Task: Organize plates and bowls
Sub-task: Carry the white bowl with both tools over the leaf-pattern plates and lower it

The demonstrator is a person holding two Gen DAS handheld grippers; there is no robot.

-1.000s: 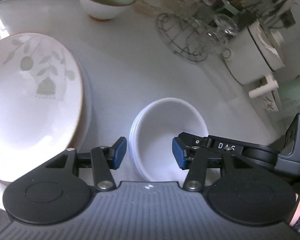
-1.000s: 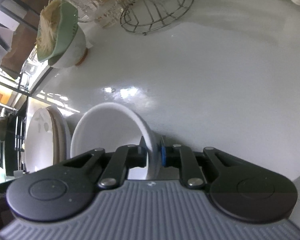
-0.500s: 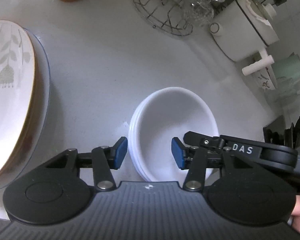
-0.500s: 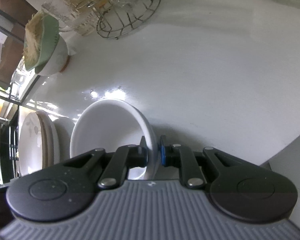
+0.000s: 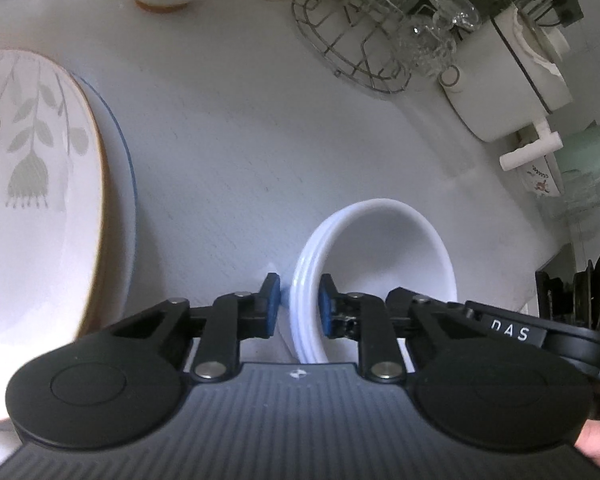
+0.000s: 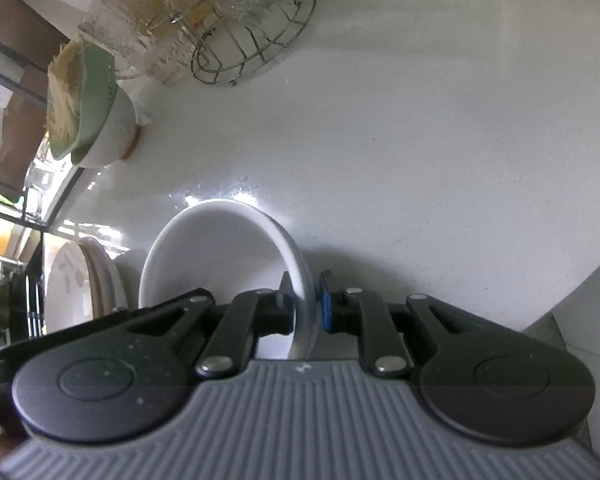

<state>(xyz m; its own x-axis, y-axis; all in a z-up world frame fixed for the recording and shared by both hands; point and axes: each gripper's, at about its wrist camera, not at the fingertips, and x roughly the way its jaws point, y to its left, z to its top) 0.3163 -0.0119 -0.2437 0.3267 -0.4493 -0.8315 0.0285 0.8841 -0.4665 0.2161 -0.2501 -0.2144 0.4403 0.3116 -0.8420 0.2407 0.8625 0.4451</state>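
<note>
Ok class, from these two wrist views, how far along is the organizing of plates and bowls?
Done: the plates sit in one stack, floral one on top, and the white bowls are nested. In hand: the right gripper is shut on the bowls' rim; the jaws of the left gripper are closing with the opposite rim between them. Left: likely carrying the bowls away.

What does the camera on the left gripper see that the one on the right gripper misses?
Only the left wrist view shows the white lidded pot, the pale green jug and the leaf pattern on the plate. Only the right wrist view shows the green strainer filled with pale shreds. Both show the white bowls, the stacked plates and the wire basket. The left gripper is closing around the bowls' rim; the right gripper is shut on it.
</note>
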